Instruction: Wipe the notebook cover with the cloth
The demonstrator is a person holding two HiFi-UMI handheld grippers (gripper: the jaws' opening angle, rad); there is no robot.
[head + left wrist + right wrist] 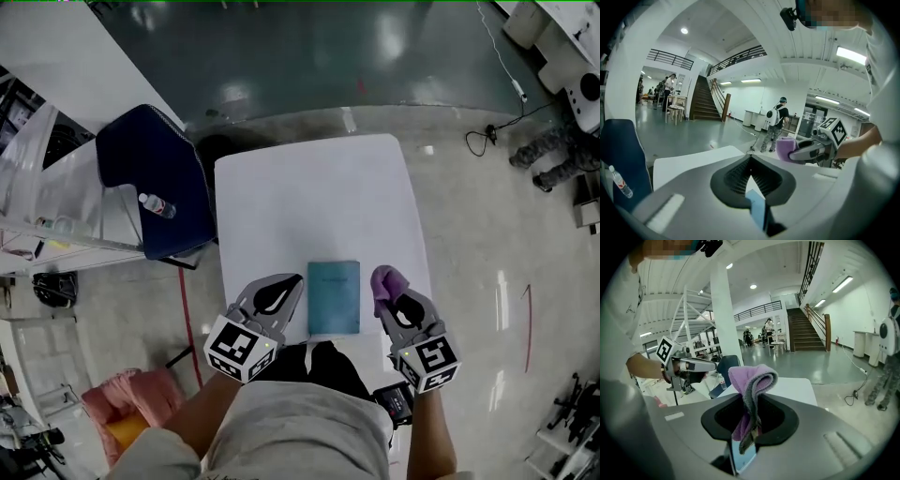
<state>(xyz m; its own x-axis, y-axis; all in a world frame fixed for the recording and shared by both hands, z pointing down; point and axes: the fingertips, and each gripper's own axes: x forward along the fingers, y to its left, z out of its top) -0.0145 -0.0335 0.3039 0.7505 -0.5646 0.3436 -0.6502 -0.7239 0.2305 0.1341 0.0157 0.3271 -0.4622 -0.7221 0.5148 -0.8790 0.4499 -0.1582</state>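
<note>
From where I stand, the right gripper (pixel 751 401) has its jaws pinched on a folded purple cloth (pixel 751 378), and the fold stands proud of the tips. I'd say the wipe will go best if that gripper tips down until the soft fold, not the grey jaw ends, meets the cover. It should then draw long, even strokes, light enough that the book does not skid on the smooth white table (pixel 309 197). The left gripper (pixel 750 161), its jaws closed tip to tip on nothing, looks free to pin a corner. The thin teal notebook (pixel 334 297) lies flat between the two grippers. It sits just to the left of the cloth and, as far as I can tell, is not touching it.
</note>
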